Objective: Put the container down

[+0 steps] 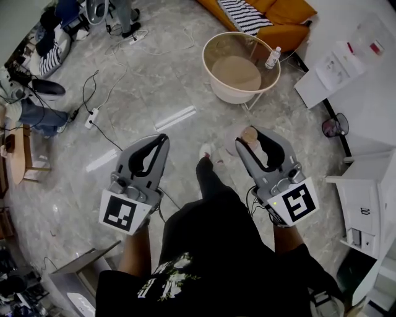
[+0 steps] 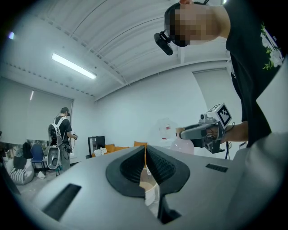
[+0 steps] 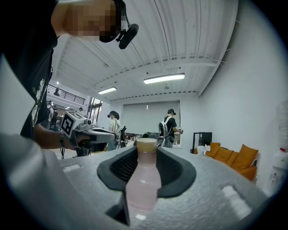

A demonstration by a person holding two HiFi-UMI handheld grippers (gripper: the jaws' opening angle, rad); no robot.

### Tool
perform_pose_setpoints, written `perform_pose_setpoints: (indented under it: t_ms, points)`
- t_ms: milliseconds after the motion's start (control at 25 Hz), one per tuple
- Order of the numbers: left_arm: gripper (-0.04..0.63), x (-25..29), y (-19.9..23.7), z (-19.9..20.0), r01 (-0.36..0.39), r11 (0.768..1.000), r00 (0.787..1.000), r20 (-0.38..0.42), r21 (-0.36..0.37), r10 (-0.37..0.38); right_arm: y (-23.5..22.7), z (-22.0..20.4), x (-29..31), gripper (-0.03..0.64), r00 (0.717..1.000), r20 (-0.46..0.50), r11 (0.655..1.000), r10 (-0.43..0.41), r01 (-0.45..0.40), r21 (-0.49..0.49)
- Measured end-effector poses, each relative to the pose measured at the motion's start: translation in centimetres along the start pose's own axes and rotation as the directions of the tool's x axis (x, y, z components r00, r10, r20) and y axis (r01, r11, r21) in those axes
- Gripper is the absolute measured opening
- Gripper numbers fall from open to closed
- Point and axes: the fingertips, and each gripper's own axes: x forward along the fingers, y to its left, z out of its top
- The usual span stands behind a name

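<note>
The container is a pale pink bottle point(image 3: 143, 182) with a tan cap, upright between the jaws of my right gripper point(image 3: 146, 150), which is shut on it. In the head view the bottle's cap point(image 1: 249, 134) shows at the tip of the right gripper point(image 1: 250, 138), held over the marble floor. My left gripper point(image 1: 164, 139) is level beside it, to the left. Its jaws meet in a closed line point(image 2: 145, 155) with nothing between them. From the left gripper view the right gripper point(image 2: 200, 131) and the bottle point(image 2: 184, 144) show to the right.
A round beige side table point(image 1: 213, 46) stands ahead, with a small bottle point(image 1: 273, 57) on its far edge. Behind it is an orange sofa point(image 1: 291, 15). White furniture point(image 1: 365, 86) lines the right side. Cables and a power strip point(image 1: 93, 116) lie on the floor at left, where people stand.
</note>
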Motion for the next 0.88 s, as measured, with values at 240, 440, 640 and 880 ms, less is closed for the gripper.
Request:
perform_pose_setpoints:
  t_ms: [240,440,640,880]
  points:
    - [0.023,3.4,2.9,-0.6,0.019,1.000,1.000,-0.005,0.000,-0.019,-3.1,0.1,3.3,0.121,1.000,0.023,1.000,-0.007,0.007,0.001]
    - [0.023,5.8,5.8,-0.6,0.012,1.000,1.000,-0.003,0.002,-0.012,-5.2,0.0,6.6,0.121,1.000,0.016,1.000,0.002,-0.002,-0.002]
    - [0.023,8.7,8.9,-0.3,0.010,1.000,1.000,-0.020,0.004,-0.010,-8.0,-0.5,10.2,0.123,1.000,-0.016,1.000,0.009,-0.008,0.012]
    - [0.023,12.5,13.6,0.3,-0.003,1.000,1.000,-0.028,0.008,0.004,-11.5,0.2,15.3,0.123,1.000,0.013,1.000,0.025,-0.025,0.011]
